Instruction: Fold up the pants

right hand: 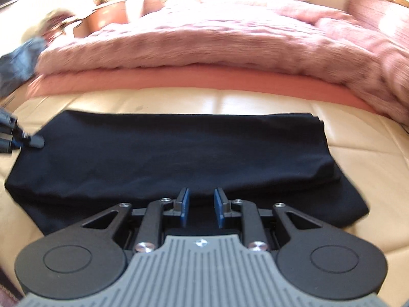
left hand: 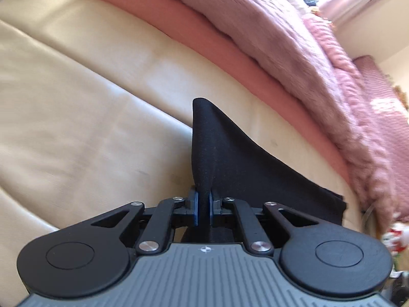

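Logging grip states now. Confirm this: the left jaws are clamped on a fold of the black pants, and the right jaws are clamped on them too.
Half right. The left gripper does pinch the black pants. The right gripper does not: the right wrist view shows its jaws apart, nothing between them.

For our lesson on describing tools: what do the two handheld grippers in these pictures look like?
The left gripper and the right gripper look alike: a grey ribbed body with a small compass-like emblem, black linkage arms joined by silver pins, two round black discs at the sides, and short black fingers with blue pads. No cables or sleeves show.
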Motion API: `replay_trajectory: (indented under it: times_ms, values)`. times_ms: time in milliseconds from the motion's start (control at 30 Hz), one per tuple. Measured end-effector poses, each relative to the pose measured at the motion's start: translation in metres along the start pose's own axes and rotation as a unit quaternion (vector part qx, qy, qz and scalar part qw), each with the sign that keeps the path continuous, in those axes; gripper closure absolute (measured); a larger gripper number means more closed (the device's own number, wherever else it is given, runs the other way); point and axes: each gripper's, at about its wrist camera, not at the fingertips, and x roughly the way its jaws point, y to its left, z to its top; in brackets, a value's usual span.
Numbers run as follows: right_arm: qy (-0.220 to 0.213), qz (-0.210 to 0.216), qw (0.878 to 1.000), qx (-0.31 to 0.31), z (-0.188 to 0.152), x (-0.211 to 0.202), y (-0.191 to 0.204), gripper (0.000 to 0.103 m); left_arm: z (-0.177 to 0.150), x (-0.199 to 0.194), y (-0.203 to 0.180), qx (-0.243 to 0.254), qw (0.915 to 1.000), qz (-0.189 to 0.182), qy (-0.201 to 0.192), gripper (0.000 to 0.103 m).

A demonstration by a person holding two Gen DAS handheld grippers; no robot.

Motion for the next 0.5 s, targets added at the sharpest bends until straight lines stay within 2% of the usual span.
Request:
replay_trajectory:
  times_ms: [100,167,300,367,500]
  values:
    - [0.012,0.027,0.999,-0.039,0.011,0.010,0.024,0.086,0.010,-0.013,-0.003,0.015,0.9986,0.048,-0.017,0.096]
    - [0.020,0.042,0.997,-0.061,0.019,0.017,0.037,0.086,0.016,-0.018,-0.006,0.021,0.9979,0.055,-0.028,0.096]
    - [0.027,0.062,0.992,-0.104,0.039,0.033,0.063,0.088,0.028,-0.023,-0.010,0.022,0.9985,0.042,-0.029,0.096]
    - [0.025,0.064,0.990,-0.121,0.051,0.043,0.073,0.094,0.034,-0.024,-0.012,0.017,0.9993,0.021,-0.025,0.096]
    - [0.022,0.073,0.988,-0.136,0.077,0.067,0.090,0.095,0.042,-0.032,-0.024,0.013,0.9995,-0.015,-0.024,0.096]
